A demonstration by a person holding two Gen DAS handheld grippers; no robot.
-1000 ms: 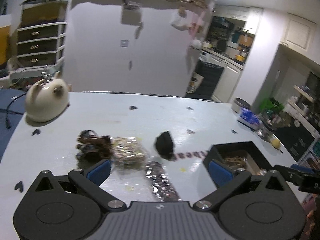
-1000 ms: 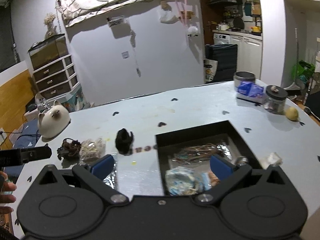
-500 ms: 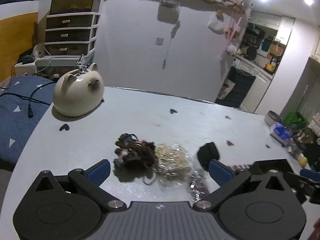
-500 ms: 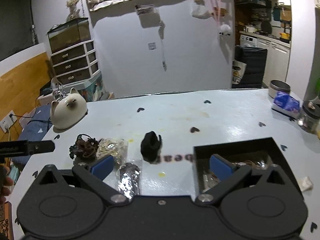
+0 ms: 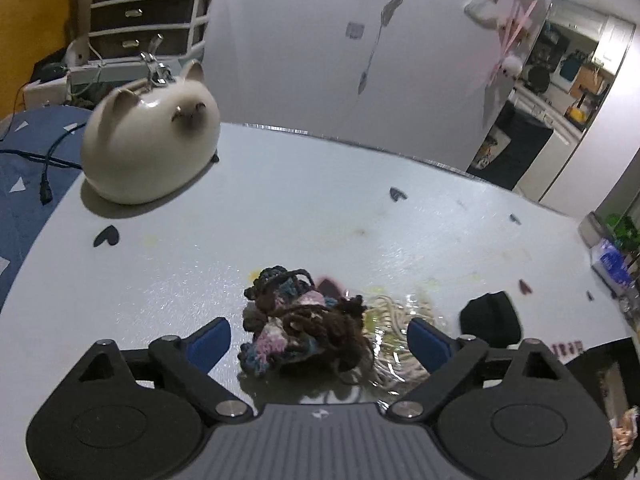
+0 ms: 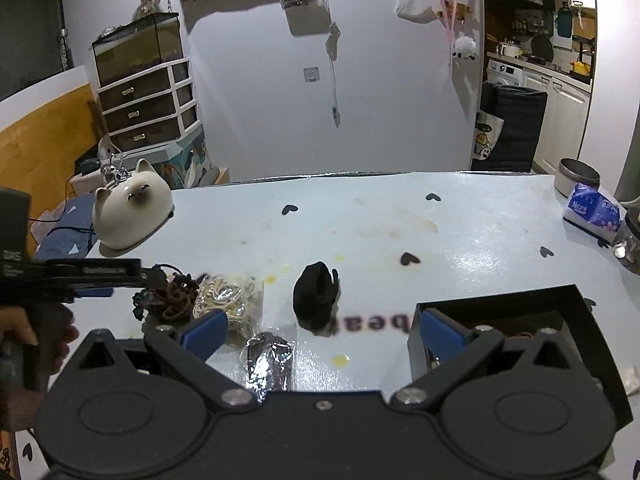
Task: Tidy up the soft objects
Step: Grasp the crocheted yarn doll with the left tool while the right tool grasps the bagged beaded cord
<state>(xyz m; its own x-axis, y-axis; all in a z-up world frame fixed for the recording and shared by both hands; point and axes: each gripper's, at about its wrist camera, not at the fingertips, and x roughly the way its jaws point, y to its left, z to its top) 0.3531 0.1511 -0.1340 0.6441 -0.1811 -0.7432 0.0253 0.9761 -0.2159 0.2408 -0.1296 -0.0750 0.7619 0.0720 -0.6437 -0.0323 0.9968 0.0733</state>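
A pale tabletop (image 6: 400, 240) dotted with little dark hearts fills my view, with a kitchen off to the right and drawers at the far left. My left gripper (image 5: 318, 338) has just been narrowing its jaws around the yarn tangle (image 5: 304, 320), which sits between the blue pads though I can't see them pressing it yet. Just right of it lies a clear bag of pale bands (image 6: 228, 294), then a black fabric lump (image 6: 316, 300), with a foil-looking packet (image 6: 270, 360) nearer me. My right gripper (image 6: 324, 330) hangs spread and empty near the black box (image 6: 560, 300).

I judge this the pickup step: next I need to close on the yarn, lift, and carry it right to the box. Reversed lettering, perhaps "bear", shows on the table; the tissue pack (image 6: 592, 214) label is too small to read.
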